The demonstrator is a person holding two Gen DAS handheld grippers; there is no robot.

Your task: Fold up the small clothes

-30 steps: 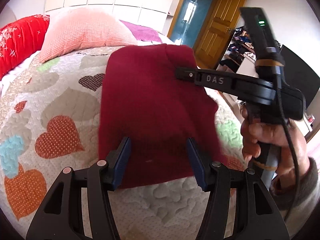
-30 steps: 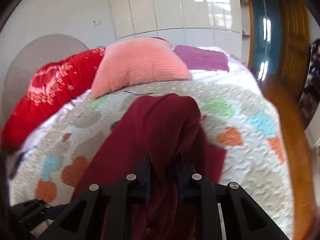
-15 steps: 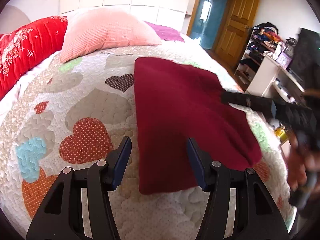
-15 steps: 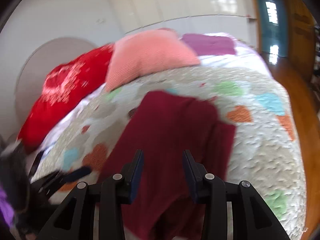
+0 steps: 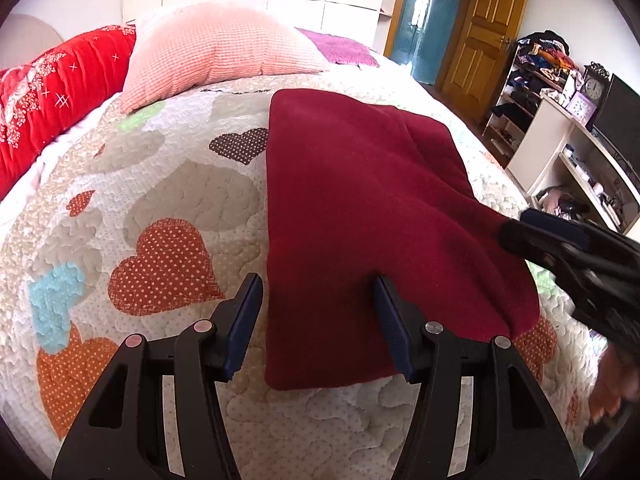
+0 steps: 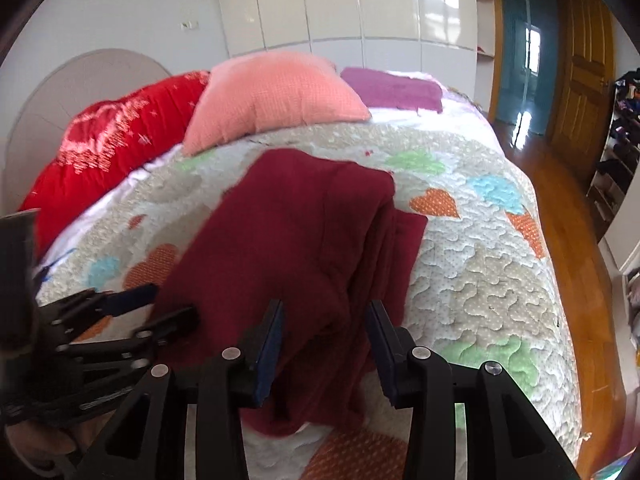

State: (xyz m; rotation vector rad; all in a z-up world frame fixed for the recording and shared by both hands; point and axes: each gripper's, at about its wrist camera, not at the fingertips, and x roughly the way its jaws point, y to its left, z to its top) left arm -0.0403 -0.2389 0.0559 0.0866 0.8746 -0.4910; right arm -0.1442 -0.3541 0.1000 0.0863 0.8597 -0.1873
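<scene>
The bed (image 5: 168, 184) with the heart quilt is carrying everything. The dark red garment (image 5: 360, 208) is lying on it in front of the pink pillow (image 5: 216, 52), folded over lengthwise, probably so that one more fold can follow. The left gripper (image 5: 318, 320) is hovering over the garment's near left corner with its jaws wide apart, nothing between the pads; it seems to be getting ready to take this edge. The right gripper (image 6: 324, 344) is standing over the garment's near right side, its jaws parted and holding nothing, having just been opening and letting the cloth go.
</scene>
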